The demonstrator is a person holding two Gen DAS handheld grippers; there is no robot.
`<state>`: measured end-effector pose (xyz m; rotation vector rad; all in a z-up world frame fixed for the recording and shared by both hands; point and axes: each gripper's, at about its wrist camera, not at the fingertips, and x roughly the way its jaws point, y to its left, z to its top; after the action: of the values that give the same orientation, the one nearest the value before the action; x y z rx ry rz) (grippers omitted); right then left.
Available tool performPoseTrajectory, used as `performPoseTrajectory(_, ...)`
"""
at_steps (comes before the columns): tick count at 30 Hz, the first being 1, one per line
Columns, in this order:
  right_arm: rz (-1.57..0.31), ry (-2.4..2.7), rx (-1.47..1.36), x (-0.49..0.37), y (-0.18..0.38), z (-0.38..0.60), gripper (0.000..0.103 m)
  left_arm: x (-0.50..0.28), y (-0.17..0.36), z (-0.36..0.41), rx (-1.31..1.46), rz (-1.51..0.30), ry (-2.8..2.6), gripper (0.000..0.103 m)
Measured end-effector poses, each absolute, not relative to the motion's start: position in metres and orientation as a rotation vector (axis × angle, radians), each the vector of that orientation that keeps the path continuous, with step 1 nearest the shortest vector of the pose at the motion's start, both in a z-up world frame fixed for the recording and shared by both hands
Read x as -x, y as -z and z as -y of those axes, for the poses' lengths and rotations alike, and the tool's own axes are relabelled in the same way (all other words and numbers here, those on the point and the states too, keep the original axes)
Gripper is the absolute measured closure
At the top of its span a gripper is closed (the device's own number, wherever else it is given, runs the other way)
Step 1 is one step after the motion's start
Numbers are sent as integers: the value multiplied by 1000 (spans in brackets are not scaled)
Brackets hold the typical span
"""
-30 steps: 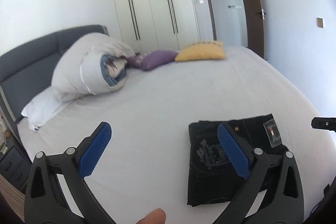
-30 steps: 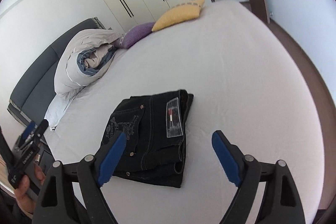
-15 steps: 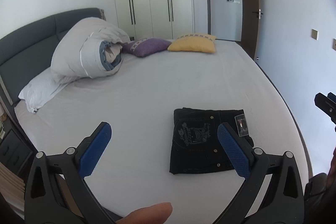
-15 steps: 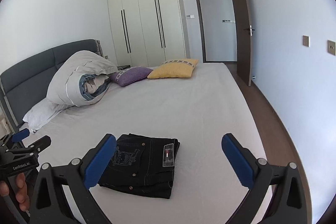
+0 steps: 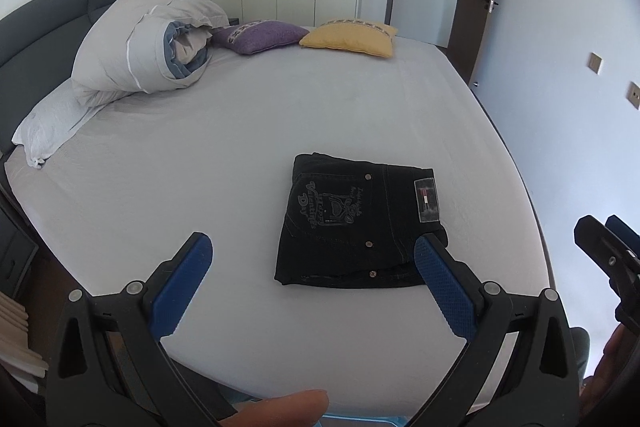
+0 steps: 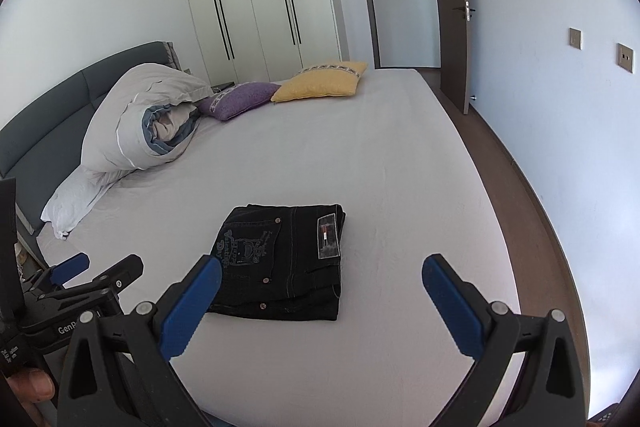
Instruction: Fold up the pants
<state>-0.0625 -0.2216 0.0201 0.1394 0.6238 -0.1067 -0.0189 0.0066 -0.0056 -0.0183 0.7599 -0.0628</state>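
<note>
I see the black pants (image 5: pixel 360 223) lying folded in a neat rectangle on the bed (image 5: pixel 200 167), near its foot edge. My left gripper (image 5: pixel 308 279) and right gripper (image 6: pixel 322 301) both stand spread wide above it, holding nothing.

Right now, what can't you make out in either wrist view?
- Pants: underside and inner folds hidden by the top layer, both views.
- Patch on the pants: print too small to read.
- Right tongs in the left view: cut off by the frame edge.
- Bed: near edge hidden behind the tongs.
</note>
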Motion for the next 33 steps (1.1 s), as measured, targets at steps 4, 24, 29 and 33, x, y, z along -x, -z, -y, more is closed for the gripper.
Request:
performPoseTrajectory(4, -627, 109, -130, 61, -20, 219, 0, 15, 11, -6, 23, -770, 59, 0)
performPoseTrajectory(24, -655, 98, -106, 54, -14, 209, 0, 8, 22, -11, 21, -796, 43, 0)
performPoseTrajectory(29, -661, 97, -102, 53, -11, 207, 0, 7, 23, -10, 18, -796, 43, 0)
performPoseTrajectory(33, -661, 96, -101, 54, -9, 206, 0, 7, 24, -9, 17, -797, 44, 0)
